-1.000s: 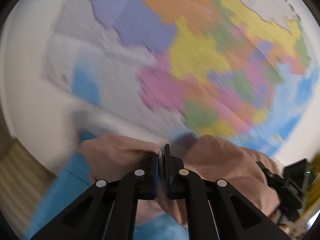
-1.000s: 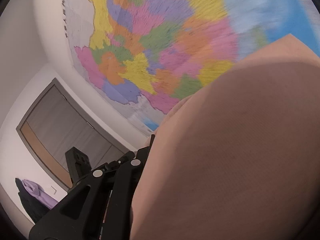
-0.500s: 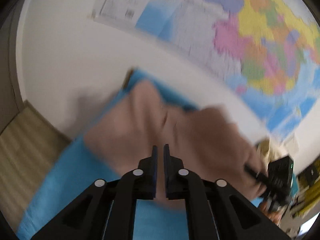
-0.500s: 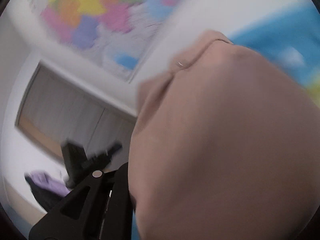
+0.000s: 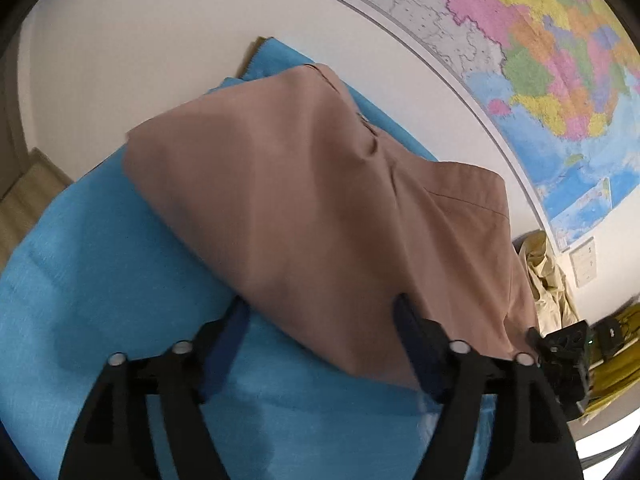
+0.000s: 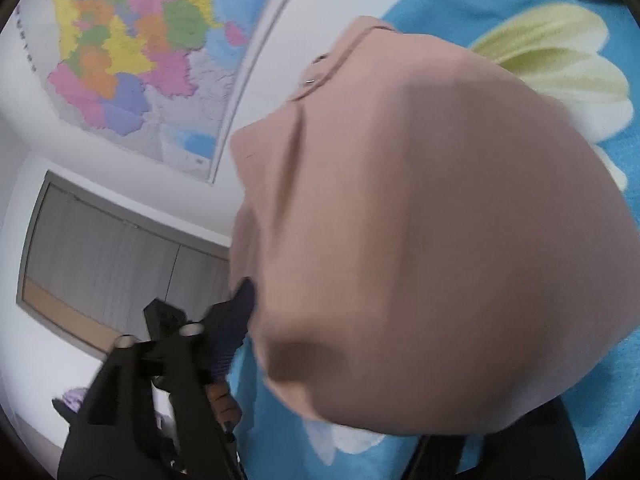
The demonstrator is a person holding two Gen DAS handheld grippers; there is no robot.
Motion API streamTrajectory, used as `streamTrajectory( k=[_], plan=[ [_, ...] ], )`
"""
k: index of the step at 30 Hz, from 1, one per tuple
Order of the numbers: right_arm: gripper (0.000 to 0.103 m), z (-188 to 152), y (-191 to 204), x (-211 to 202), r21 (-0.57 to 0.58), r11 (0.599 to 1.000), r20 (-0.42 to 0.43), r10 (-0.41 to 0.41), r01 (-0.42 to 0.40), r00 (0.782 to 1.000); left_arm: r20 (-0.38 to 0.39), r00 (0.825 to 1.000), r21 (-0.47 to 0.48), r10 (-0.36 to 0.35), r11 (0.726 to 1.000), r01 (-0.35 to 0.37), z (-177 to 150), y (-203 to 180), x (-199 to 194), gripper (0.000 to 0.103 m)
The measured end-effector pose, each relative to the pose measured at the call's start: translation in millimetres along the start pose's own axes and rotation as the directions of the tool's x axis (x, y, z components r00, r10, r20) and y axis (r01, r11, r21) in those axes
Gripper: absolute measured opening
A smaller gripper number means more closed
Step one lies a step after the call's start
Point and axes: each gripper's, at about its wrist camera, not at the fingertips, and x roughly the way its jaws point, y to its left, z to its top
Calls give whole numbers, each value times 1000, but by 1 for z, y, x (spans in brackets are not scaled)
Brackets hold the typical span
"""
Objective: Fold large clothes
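Observation:
A large brown garment (image 5: 328, 208) lies folded over on a blue cloth-covered surface (image 5: 100, 280). My left gripper (image 5: 320, 320) is open, its two fingers spread on either side of the garment's near edge, holding nothing. In the right wrist view the same garment (image 6: 420, 240) fills most of the frame and drapes over my right gripper (image 6: 340, 320). Its left finger (image 6: 236, 320) shows, spread well away; its right finger is hidden under the cloth. The right gripper also shows at the far right of the left wrist view (image 5: 568, 344).
A colourful wall map (image 5: 560, 60) hangs behind the surface. A pale yellow garment (image 5: 548, 280) is heaped at the right. A pale flower print (image 6: 560, 68) marks the blue cloth. A grey wardrobe (image 6: 112, 248) and a purple item (image 6: 76, 396) are at the left.
Both grippers swung down from facing the wall map towards the blue surface, laying the brown garment down. The left gripper went from shut on the cloth to open; the right opened too.

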Motion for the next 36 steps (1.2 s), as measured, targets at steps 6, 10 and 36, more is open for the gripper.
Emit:
streamTrajectory(
  k=[6, 10, 36],
  plan=[
    [72, 5, -2, 14, -15, 1000, 20, -18, 18, 1000, 6, 999, -65, -43, 997, 44, 25, -6, 26, 96],
    [75, 17, -5, 21, 5, 1000, 86, -24, 23, 996, 13, 998, -66, -57, 996, 58, 44, -15, 46, 96],
    [14, 67, 83, 135, -179, 964, -33, 195, -198, 980, 269, 957, -40, 110, 994, -103, 155, 26, -13, 14]
  ],
)
